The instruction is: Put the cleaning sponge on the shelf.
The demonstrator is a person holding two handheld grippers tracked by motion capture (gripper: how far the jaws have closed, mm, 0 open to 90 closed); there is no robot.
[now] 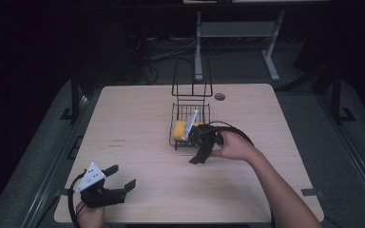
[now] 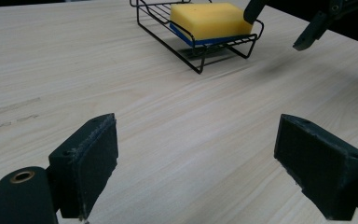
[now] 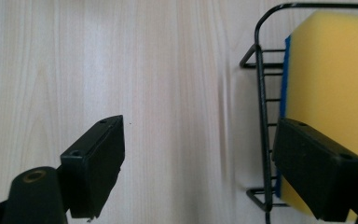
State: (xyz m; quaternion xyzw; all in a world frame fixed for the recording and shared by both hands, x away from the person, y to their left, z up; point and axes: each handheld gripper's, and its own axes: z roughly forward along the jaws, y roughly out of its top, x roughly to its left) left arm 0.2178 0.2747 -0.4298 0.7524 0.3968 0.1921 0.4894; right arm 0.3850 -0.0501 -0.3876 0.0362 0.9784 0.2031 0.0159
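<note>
Two grippers in play, and the action sits with the right gripper (image 1: 202,149) — jaws spread wide, holding nothing, hovering over the pale wooden table (image 1: 133,123). Just beyond its far jaw lies the yellow rectangular sponge with a blue underside (image 3: 328,88), resting flat in the low black wire basket (image 2: 200,52), so the basket rim stands between pad and sponge. From that stance it looks poised beside the basket, lined up for the sponge's edge — a judgement, mind. Well back, the left gripper (image 1: 121,179) waits near the table's front edge, equally wide open and empty, pointed toward the basket, likely kept clear.
</note>
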